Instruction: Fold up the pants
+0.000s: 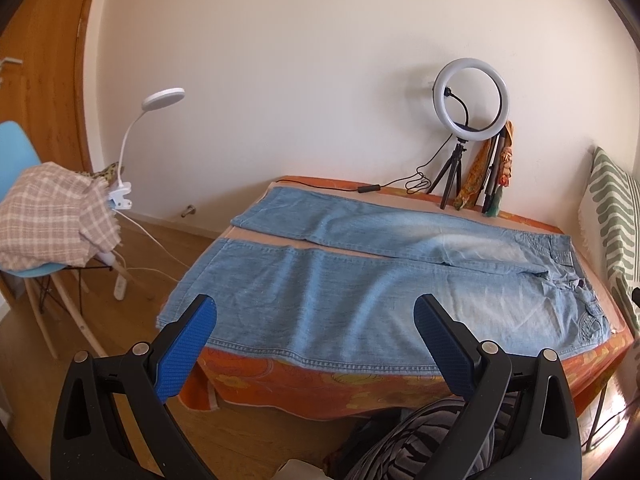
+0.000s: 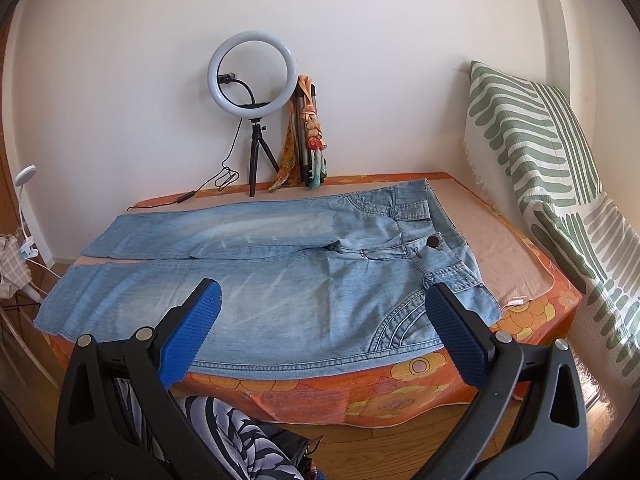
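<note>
Light blue jeans [image 1: 360, 280] [image 2: 260, 276] lie flat and spread out on a table covered by an orange flowered cloth [image 1: 320, 388] [image 2: 400, 392]. The waistband points right, the two legs run left, side by side. My left gripper [image 1: 316, 312] hovers open over the near leg, close to the table's front edge, holding nothing. Over the near hip and pocket my right gripper [image 2: 324, 296] stands open too, its blue pads [image 2: 188, 336] wide apart and empty.
A ring light on a small tripod [image 1: 472, 100] [image 2: 252, 72] and a scarf-wrapped stand [image 2: 308, 136] sit at the table's back edge, with a cable [image 1: 368, 189]. A striped cushion [image 2: 540, 184] leans at the right. A blue chair with checked cloth [image 1: 52, 216] and a clip lamp [image 1: 160, 100] stand left.
</note>
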{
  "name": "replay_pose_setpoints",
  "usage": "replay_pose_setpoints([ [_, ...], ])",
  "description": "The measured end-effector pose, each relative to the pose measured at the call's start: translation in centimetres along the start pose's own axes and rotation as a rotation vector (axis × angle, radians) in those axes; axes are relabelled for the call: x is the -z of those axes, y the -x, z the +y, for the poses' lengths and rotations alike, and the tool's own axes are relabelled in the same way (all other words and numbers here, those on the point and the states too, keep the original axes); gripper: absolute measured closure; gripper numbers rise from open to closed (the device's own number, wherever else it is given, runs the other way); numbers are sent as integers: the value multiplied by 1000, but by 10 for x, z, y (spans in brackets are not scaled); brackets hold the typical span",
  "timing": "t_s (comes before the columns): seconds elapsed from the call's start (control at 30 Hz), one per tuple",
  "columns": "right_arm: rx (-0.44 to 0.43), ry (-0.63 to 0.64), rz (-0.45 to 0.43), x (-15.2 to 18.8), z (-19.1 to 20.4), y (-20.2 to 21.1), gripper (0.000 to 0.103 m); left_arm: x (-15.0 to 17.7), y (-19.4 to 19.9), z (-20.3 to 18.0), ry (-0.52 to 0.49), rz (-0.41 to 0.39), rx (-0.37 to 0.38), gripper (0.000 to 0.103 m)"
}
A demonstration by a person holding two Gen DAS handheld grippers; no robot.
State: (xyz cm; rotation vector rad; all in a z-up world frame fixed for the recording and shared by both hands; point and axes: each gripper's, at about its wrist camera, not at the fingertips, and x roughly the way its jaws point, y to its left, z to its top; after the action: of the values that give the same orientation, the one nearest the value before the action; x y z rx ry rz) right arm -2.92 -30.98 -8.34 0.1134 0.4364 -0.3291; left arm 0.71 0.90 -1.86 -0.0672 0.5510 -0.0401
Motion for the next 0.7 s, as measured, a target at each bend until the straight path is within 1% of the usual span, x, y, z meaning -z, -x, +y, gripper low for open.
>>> replay_pose_setpoints([
  [0.17,-46,51,2,-17,5,-10,0,-5,-9,19,7,5,3,4],
  [0.3,-88,96,20,-35,11,-28,0,-18,-26,33,-23,21,-36,4],
  [0.4,-128,118,54,-49,18,-50,0,-33,-40,38,-66,16,-62,4],
  [0.47,-159,122,80,-59,23,-65,0,-44,-52,42,-86,23,-45,4],
  [0.5,-173,121,89,-64,25,-73,0,-50,-60,43,-92,25,-52,4],
  [0.6,-198,115,86,-81,32,-99,0,-65,-84,48,-107,20,-61,4],
  [0.63,-215,111,83,-88,35,-109,0,-69,-92,49,-102,27,-56,4],
  [0.7,-246,103,98,-100,40,-132,0,-77,-109,52,-96,44,-22,4],
])
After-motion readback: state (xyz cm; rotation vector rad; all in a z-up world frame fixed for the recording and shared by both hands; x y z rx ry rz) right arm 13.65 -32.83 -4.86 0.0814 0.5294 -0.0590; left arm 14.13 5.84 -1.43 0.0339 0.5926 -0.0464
